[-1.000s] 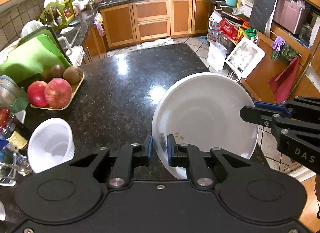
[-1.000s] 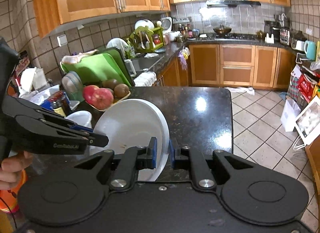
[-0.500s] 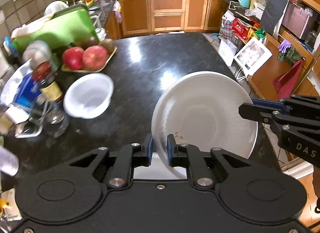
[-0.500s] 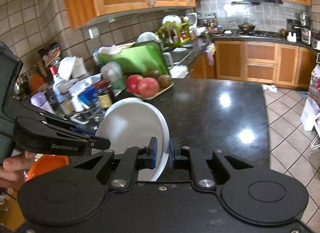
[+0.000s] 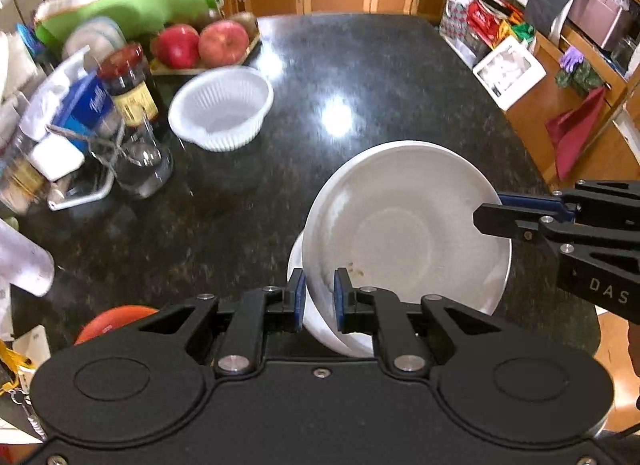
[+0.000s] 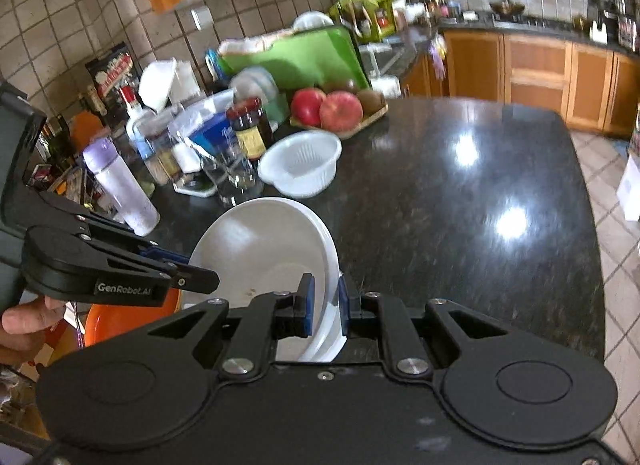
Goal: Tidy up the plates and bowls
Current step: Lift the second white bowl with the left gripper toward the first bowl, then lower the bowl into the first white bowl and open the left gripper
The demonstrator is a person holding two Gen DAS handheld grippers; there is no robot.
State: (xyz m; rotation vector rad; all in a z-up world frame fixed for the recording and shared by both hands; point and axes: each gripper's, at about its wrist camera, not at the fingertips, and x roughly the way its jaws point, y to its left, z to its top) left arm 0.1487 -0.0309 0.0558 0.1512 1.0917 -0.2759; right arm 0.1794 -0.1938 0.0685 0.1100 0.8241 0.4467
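Left tool (image 5: 317, 295) and right tool (image 6: 325, 304) both clamp opposite rims of the plate (image 5: 404, 225), steadying it above the table (image 5: 380, 77).

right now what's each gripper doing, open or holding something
Left gripper: shut on the near rim of the white plate.
Right gripper: shut on the opposite rim of the same white plate, which is tilted above the black counter.

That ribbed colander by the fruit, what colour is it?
White colander; clearest in the left wrist view.
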